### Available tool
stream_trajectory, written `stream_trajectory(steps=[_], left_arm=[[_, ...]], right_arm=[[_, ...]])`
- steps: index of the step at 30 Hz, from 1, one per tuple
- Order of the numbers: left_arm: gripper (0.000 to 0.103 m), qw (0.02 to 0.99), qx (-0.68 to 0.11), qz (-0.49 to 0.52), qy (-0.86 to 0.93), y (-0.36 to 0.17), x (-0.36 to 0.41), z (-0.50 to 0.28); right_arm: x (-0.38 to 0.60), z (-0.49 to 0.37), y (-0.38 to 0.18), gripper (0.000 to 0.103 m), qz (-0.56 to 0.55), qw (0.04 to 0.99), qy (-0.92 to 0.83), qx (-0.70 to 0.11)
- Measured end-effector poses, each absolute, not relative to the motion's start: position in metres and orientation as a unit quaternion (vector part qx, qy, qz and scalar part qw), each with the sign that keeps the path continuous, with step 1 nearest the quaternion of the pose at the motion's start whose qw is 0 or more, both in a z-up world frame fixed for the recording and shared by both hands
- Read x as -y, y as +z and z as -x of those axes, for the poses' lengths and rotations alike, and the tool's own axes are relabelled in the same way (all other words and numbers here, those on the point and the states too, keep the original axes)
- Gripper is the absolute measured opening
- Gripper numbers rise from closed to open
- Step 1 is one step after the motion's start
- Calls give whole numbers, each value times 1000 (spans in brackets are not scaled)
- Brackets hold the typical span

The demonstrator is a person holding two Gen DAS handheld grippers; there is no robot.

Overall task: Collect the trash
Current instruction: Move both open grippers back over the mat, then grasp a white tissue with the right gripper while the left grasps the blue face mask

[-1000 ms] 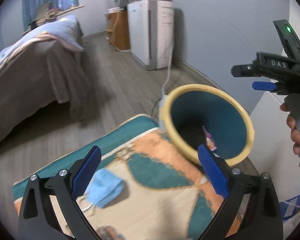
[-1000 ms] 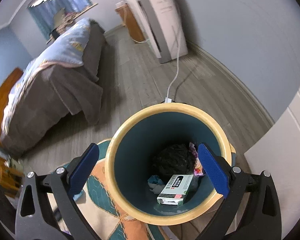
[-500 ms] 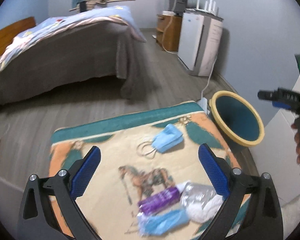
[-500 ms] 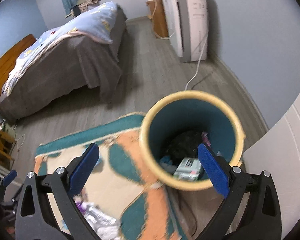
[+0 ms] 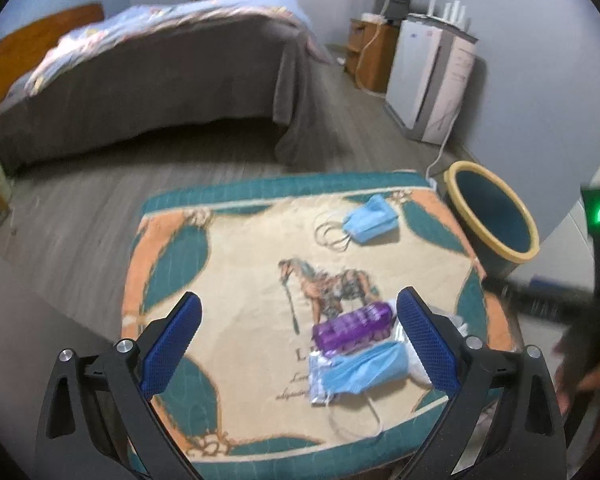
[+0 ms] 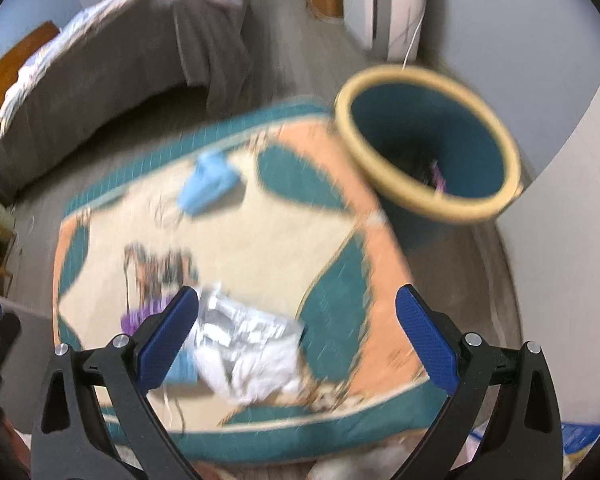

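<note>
A patterned rug point(image 5: 244, 264) lies on the floor with trash on it: a purple wrapper point(image 5: 354, 326), a blue face mask point(image 5: 364, 372) over crinkled plastic, and a second blue mask point(image 5: 370, 220) farther off. A teal bin with a yellow rim point(image 5: 496, 216) stands at the rug's right corner. My left gripper point(image 5: 298, 340) is open and empty, above the near trash pile. My right gripper point(image 6: 298, 338) is open and empty, above crumpled white and silver plastic point(image 6: 248, 356); the bin point(image 6: 428, 148) is up and to the right, with trash inside.
A bed with a brown cover point(image 5: 152, 68) stands beyond the rug. A white appliance point(image 5: 432, 80) with a trailing cable and a wooden cabinet point(image 5: 370, 54) stand by the right wall. Bare wood floor lies between bed and rug.
Both grippers have pulled back from the bin toward the near trash pile on the rug. The right view, which looked straight into the bin, now looks over the rug.
</note>
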State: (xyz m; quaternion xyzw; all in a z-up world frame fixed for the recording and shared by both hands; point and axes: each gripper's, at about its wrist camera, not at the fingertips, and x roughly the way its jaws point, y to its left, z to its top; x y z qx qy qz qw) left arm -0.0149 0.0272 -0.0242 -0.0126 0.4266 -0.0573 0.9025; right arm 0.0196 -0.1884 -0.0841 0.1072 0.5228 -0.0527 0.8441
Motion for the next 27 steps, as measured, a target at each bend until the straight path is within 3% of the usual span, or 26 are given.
stream_trajectory(steps=[2,12,16,18,22,27], left_arm=[[97,901,-431,15,-46,-28,-33,15],[97,888,-457,-14,-54,-47,-18,7],[97,878,-470,-47,-81,-61,0,6],[95,870,-480,-64,-98,-69,9,6],[89,846,-502,-95,-149,-88,28,9],[65,814,-532,-148,-178,-117,52,14]], right_arm=[[181,-15,-97,95,-104,836,-49,-537],[167,-14,-147,52,-98,790,-11,-605],[169,-18,-153,16,-115,781,-2,-614],[171,-20,-151,5,-121,783,0,-610],[178,-24,-140,0,-139,795,-3,-591],[185,-27,-135,0,-157,797,-10,-583]])
